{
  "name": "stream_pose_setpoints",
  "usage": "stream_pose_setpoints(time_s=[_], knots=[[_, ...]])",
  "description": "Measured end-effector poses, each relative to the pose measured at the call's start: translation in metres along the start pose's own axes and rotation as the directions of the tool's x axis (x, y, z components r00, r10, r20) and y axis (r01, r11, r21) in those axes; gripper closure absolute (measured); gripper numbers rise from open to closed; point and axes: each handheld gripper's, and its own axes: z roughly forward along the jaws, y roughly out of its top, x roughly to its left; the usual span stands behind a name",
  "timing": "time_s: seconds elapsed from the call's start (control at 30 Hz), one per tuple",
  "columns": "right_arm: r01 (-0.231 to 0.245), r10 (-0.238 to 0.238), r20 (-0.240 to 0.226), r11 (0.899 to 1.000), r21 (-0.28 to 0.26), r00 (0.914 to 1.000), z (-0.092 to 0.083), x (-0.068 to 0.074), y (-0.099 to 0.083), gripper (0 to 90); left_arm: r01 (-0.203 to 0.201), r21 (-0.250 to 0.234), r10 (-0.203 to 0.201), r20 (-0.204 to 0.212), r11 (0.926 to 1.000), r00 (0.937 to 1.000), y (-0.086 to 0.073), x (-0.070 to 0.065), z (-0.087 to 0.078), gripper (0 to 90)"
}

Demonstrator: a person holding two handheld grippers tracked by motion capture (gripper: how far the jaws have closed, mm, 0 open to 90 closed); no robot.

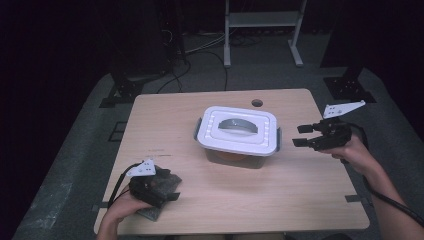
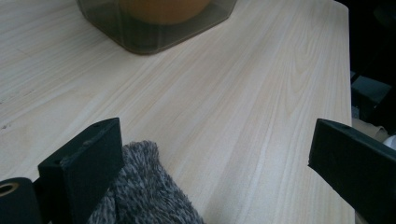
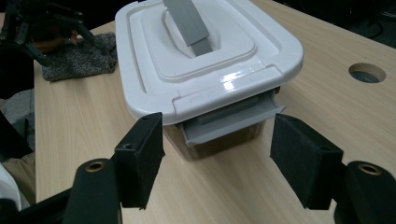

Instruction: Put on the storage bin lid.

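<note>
The left claw (image 1: 159, 189) lay at the tabletop's (image 1: 280, 200) near left corner, well apart from the lidded box (image 1: 236, 135) that stood at the middle, its jaws spread wide and gripping nothing. It rested over a grey woolly cloth (image 1: 167, 181). The high view gave the cloth only as a dark patch under the hand; the left claw's own view showed its fuzzy knit (image 2: 142, 191) pressed against the inner face of one jaw, with bare wood across to the other jaw, and beyond it the box's smoky clear wall (image 2: 140, 37) with something orange inside.

The box had a white lid with a grey handle (image 1: 239, 125) folded flat. From above its end latches were barely visible; the right claw's view showed a grey latch (image 3: 231, 122) hanging under the lid's (image 3: 154, 51) rim at the near end.

The right claw (image 1: 302, 136) hung just right of the box, pointing at that end, released, its jaws standing on either side of the latch without touching it.
</note>
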Motion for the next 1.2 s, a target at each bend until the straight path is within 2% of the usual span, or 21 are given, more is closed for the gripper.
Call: stream_pose_setpoints(time_s=[0.53,1.2], knots=[[-0.059,0.059,-0.010,0.998,0.003,0.9982,0.000,-0.001,-0.038,32.2,-0.001,0.005,0.001,0.001,1.0000,1.0000,0.000,0.000,0.001,2.4],[-0.098,0.098,-0.012,0.995,0.003,0.9951,-0.002,0.003,-0.062,31.0,-0.006,0.004,0.006,0.005,1.0000,1.0000,0.001,-0.002,0.002,2.4]])
